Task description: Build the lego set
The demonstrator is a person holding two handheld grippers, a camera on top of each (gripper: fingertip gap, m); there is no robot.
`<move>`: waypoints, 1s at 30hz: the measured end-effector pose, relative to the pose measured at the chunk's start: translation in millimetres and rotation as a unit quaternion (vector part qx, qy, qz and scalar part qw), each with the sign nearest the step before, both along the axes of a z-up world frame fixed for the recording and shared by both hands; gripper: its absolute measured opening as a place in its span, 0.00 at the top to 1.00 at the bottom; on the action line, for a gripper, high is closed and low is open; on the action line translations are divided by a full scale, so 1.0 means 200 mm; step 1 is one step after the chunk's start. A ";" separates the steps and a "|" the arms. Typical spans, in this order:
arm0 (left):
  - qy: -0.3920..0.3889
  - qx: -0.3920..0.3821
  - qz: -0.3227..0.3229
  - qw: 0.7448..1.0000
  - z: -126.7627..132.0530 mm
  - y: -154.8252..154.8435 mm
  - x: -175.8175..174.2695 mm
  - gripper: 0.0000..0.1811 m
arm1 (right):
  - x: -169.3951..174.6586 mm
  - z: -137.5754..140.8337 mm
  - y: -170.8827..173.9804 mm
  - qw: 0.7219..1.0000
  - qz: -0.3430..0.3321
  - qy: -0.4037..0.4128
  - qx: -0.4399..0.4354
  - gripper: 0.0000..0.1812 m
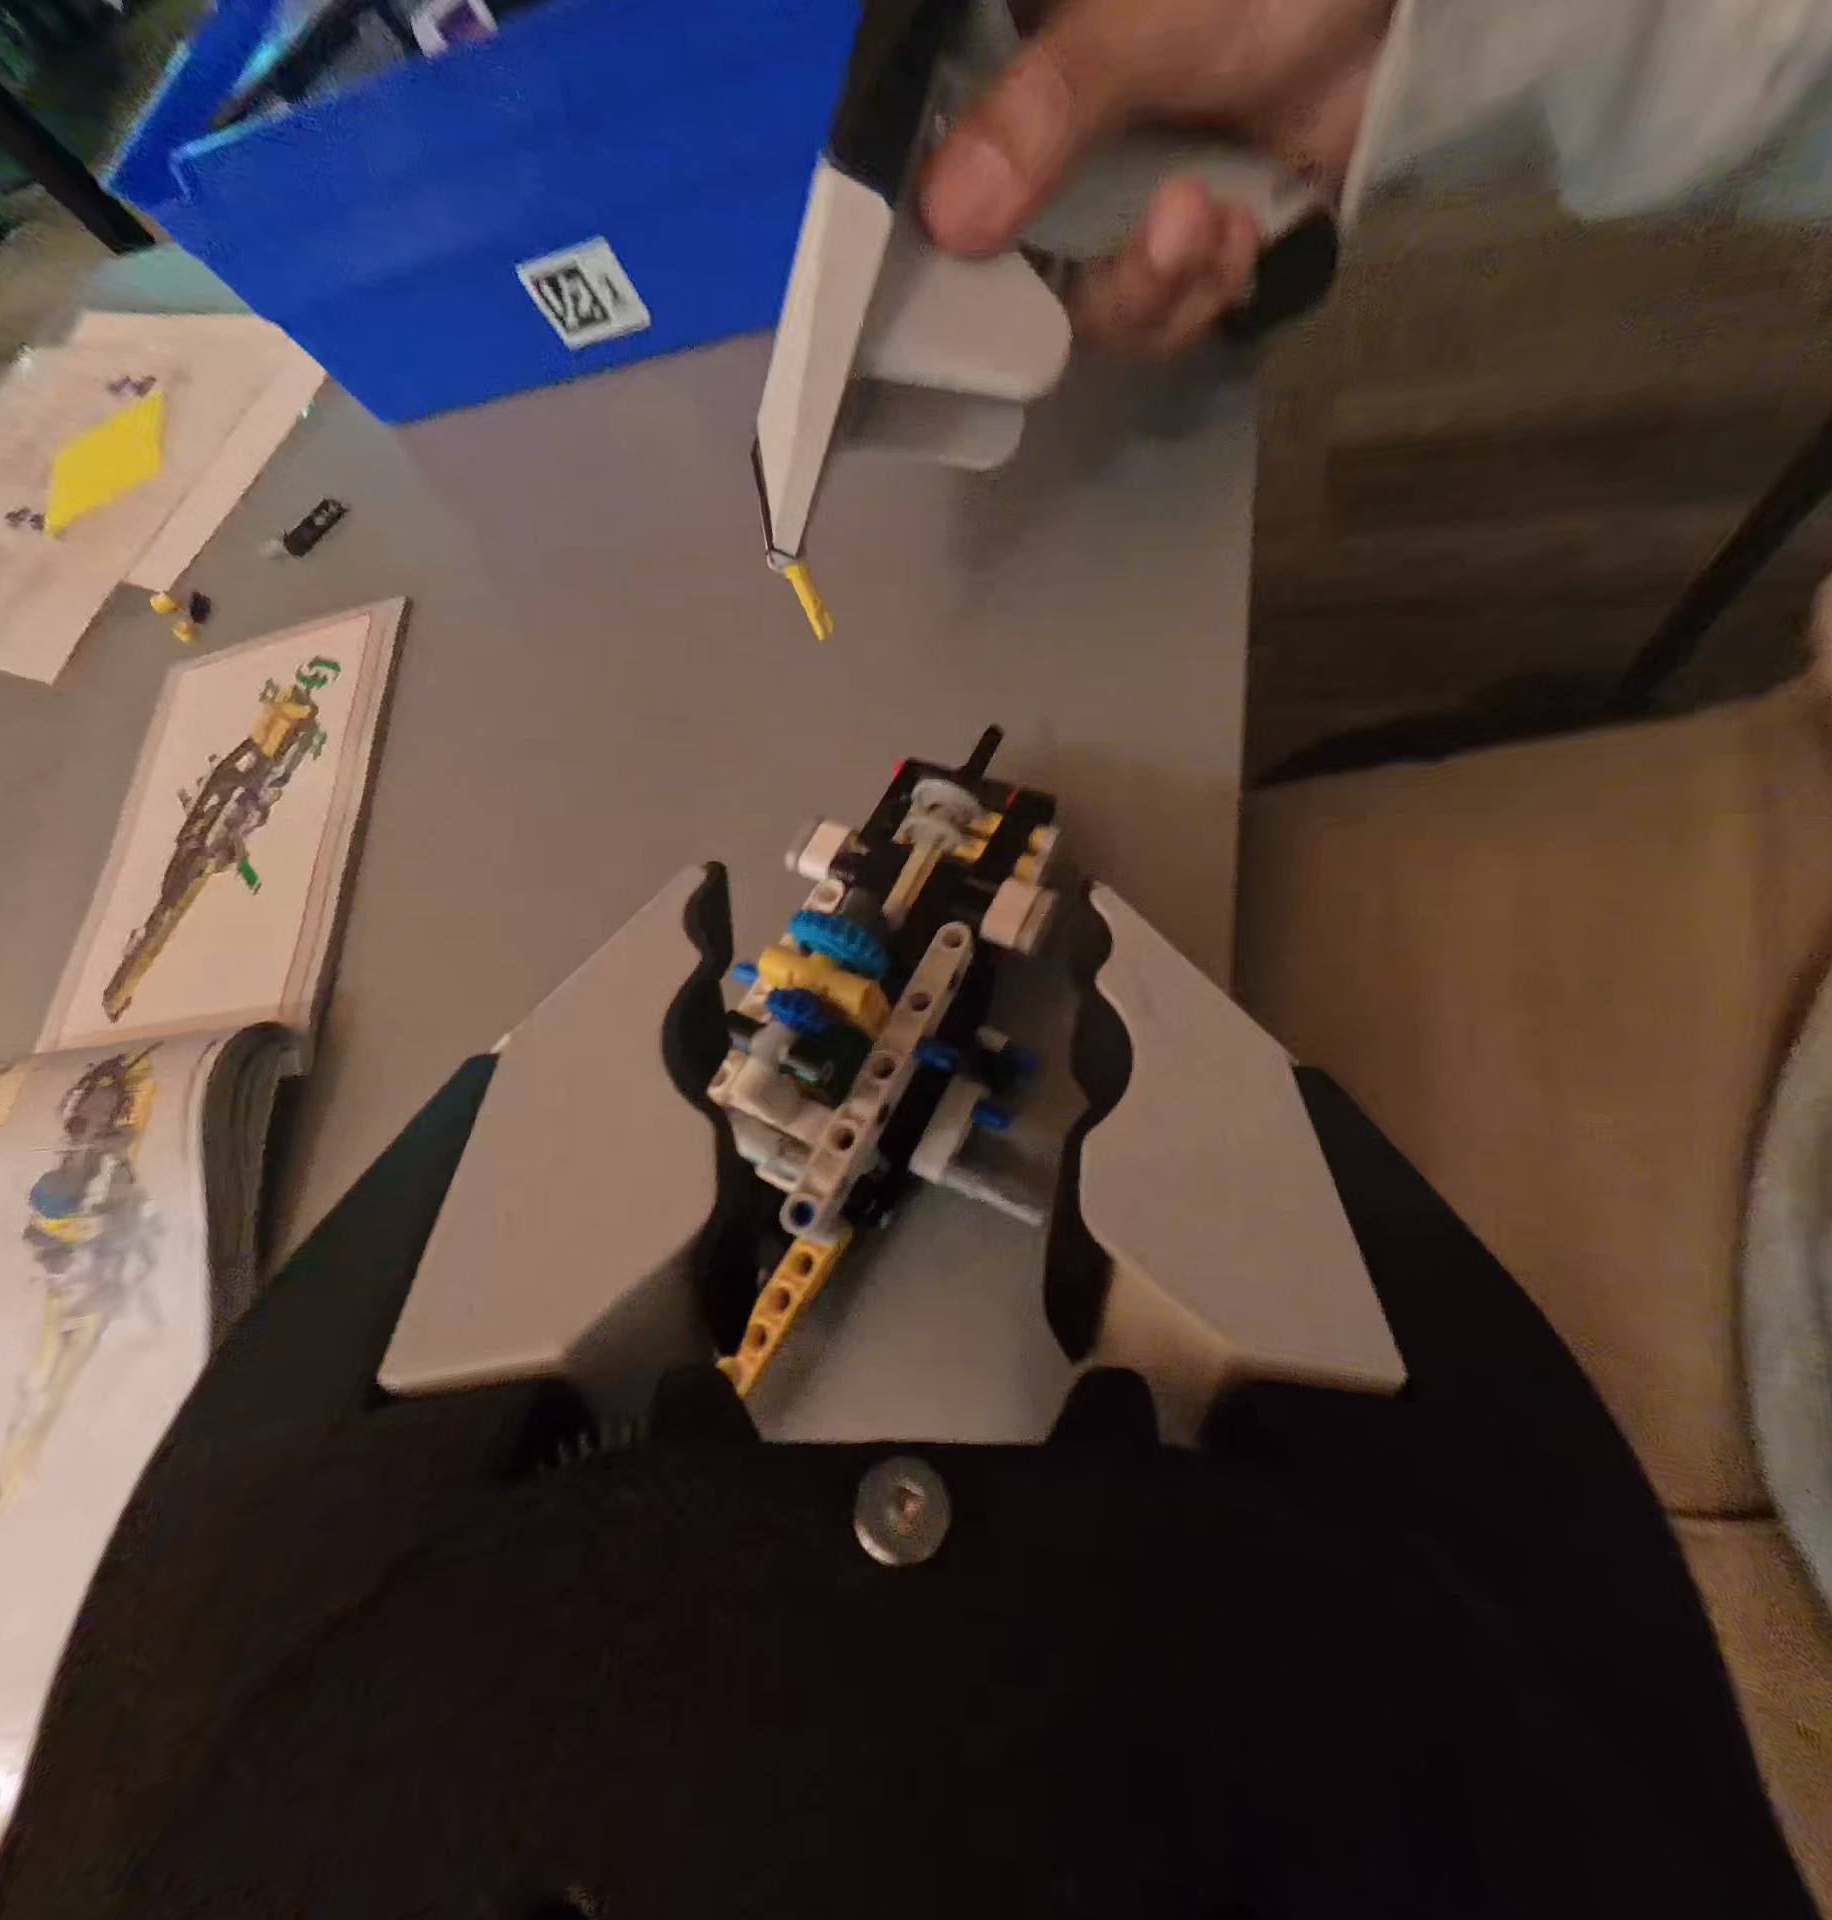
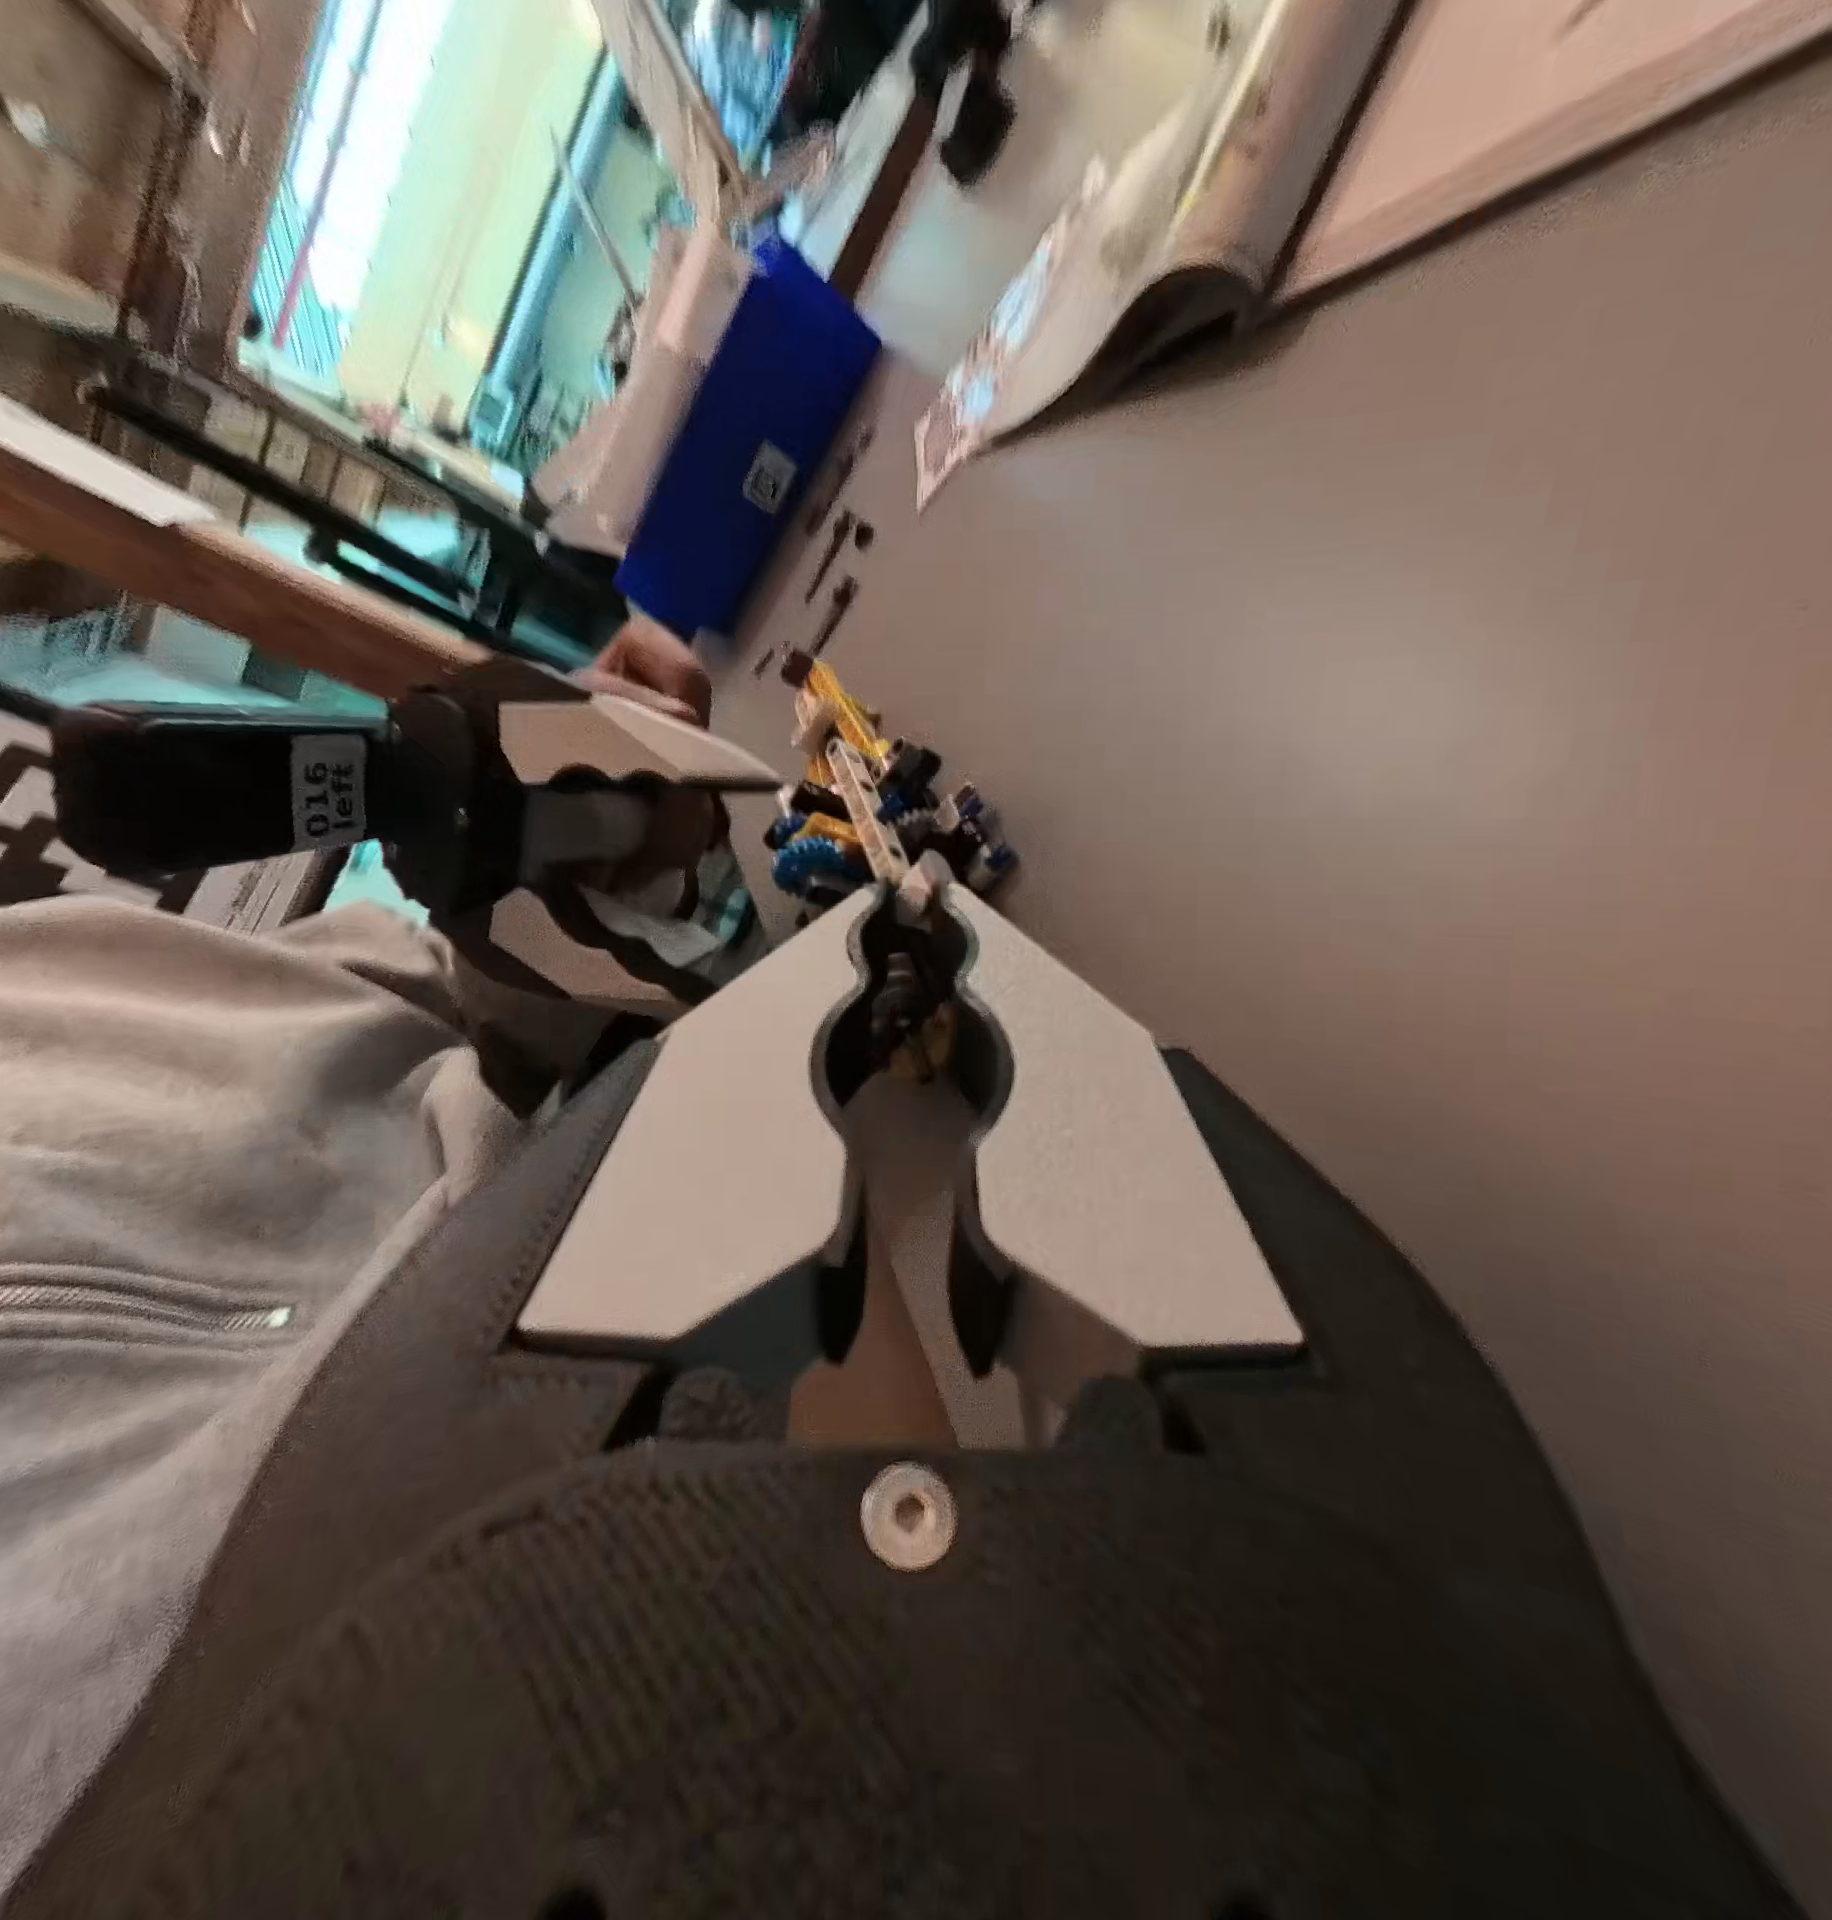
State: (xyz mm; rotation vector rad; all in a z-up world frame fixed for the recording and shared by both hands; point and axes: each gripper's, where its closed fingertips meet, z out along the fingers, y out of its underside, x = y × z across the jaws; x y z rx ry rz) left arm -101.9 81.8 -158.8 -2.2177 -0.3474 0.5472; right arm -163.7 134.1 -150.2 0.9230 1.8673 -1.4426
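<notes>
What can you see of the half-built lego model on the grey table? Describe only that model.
The lego model is a long, narrow plastic assembly lying flat on the grey table. It has a black frame, white and light grey holed beams, blue gears, small blue pins and a yellow holed beam jutting from its near end. A black axle sticks out of the far end. It sits between the open fingers of the left gripper; whether they touch it is unclear.
</notes>
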 end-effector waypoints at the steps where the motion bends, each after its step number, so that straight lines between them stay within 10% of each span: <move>1: 0.009 -0.021 0.001 1.000 -0.01 -0.01 -0.03 0.61 | -0.01 -0.01 -0.02 1.000 0.024 -0.016 0.006 0.97; 30: -0.006 -0.063 -0.055 0.996 -0.20 -0.06 -0.06 0.67 | 0.12 -0.15 -0.15 0.920 0.212 -0.329 0.026 0.97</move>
